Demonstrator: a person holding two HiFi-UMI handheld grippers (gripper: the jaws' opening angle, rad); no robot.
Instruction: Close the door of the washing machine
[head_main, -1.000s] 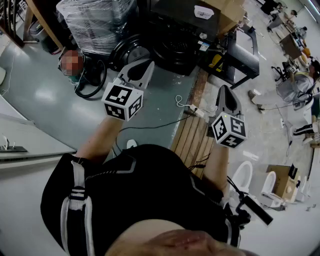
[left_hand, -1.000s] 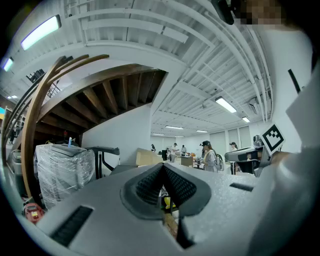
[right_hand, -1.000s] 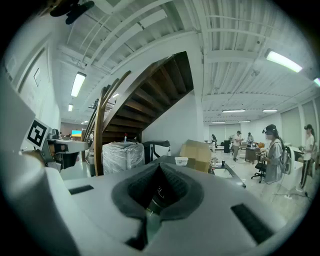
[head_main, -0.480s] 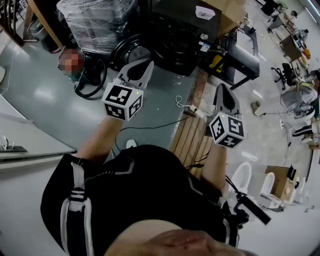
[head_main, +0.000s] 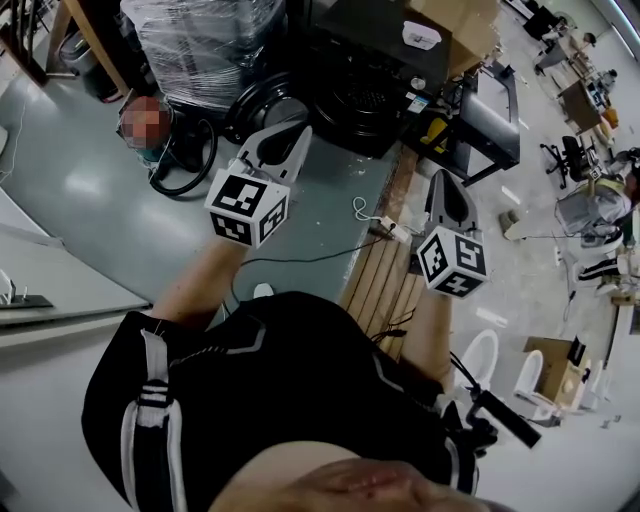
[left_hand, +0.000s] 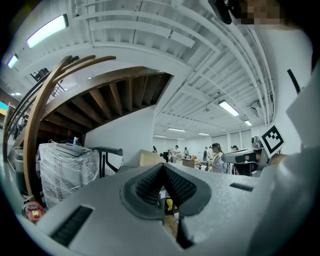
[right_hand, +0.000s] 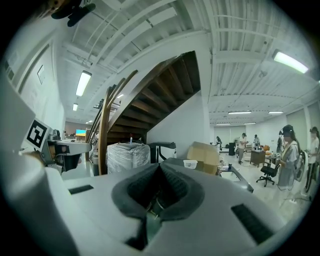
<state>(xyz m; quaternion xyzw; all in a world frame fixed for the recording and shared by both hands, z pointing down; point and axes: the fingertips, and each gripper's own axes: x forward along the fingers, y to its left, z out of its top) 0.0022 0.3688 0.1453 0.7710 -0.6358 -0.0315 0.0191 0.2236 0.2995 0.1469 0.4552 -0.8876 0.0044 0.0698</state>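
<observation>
A dark washing machine (head_main: 375, 70) with a round drum opening stands on the floor ahead of me in the head view. Its round black door (head_main: 262, 112) hangs swung out to the left. My left gripper (head_main: 300, 135) is shut and empty, its tip close to the door's lower right edge; I cannot tell if it touches. My right gripper (head_main: 447, 178) is shut and empty too, off to the right of the machine, over the floor. The left gripper (left_hand: 162, 167) and right gripper (right_hand: 160, 167) views each show pads pressed together with nothing between them.
A plastic-wrapped bundle (head_main: 200, 40) stands left of the machine and a cardboard box (head_main: 455, 20) sits on it. A black hose (head_main: 185, 165), a cable with a power strip (head_main: 385, 228) and wooden slats (head_main: 385, 275) lie on the floor. A black frame table (head_main: 490, 110) stands right.
The machine and the clutter sit slightly lower and nearer in the head view; both grippers have edged toward them. The jaws stay shut.
</observation>
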